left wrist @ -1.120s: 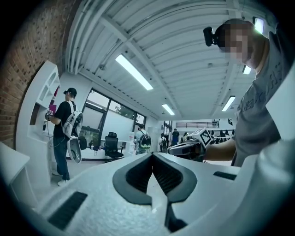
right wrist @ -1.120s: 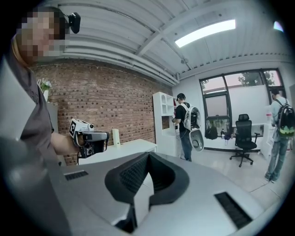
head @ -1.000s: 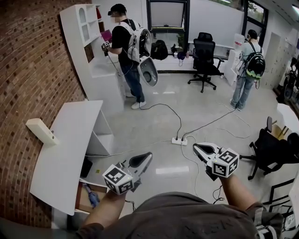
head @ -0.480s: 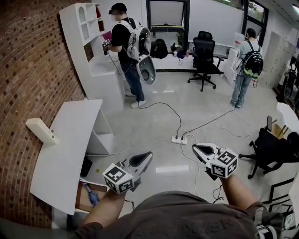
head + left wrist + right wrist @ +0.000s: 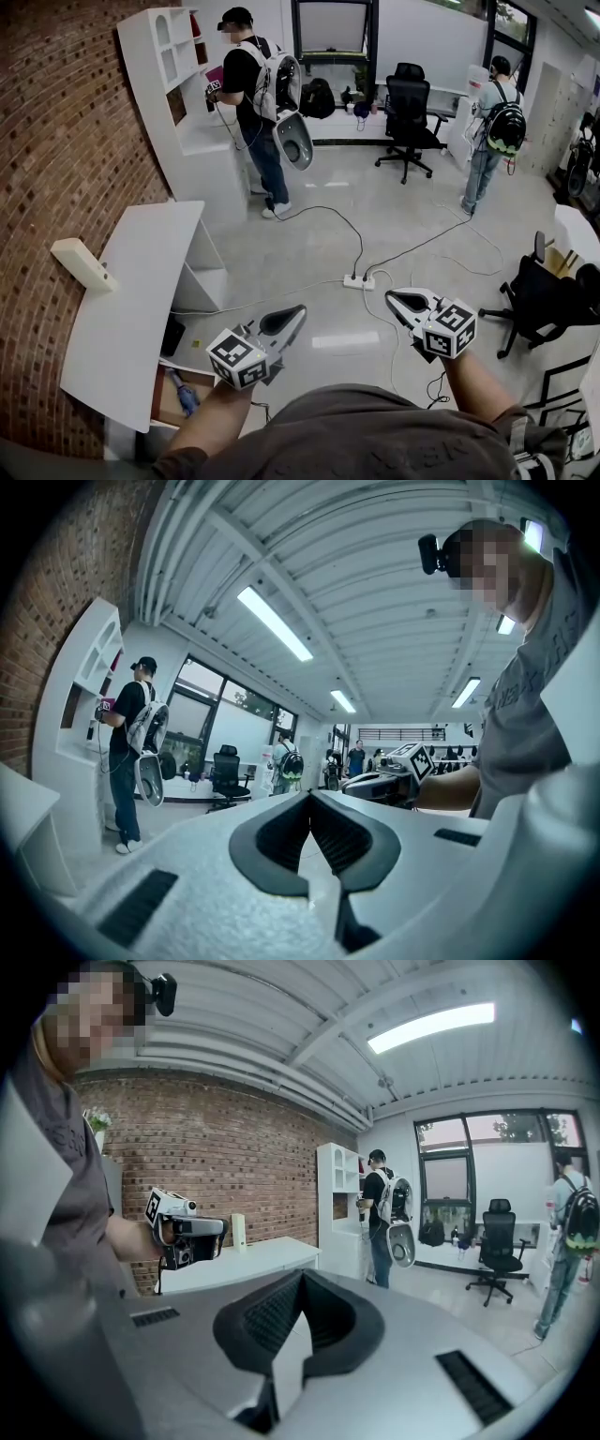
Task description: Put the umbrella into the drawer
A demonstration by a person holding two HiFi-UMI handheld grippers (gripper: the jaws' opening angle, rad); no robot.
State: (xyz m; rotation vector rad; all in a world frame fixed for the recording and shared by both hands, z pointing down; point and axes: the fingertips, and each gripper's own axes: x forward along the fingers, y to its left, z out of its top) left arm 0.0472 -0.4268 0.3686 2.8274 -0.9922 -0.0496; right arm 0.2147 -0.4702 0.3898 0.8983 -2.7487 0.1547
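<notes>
A blue folded umbrella (image 5: 184, 393) lies inside the open wooden drawer (image 5: 165, 405) under the white desk (image 5: 131, 300), at the lower left of the head view. My left gripper (image 5: 292, 317) hovers over the floor to the right of the drawer, shut and empty; its jaws meet at the tip (image 5: 310, 797). My right gripper (image 5: 396, 300) is held further right at about the same height, jaws together (image 5: 302, 1275) with nothing between them. Each gripper shows in the other's view: the right gripper (image 5: 367, 782) and the left gripper (image 5: 214, 1227).
A white block (image 5: 82, 262) lies on the desk by the brick wall. A power strip (image 5: 359, 281) and cables cross the floor ahead. One person stands at the white shelf (image 5: 178, 103), another at the far right. Office chairs (image 5: 409, 111) (image 5: 544, 302) stand beyond.
Both grippers have kept still. The person at the far right has shifted a little; the umbrella and drawer are as before.
</notes>
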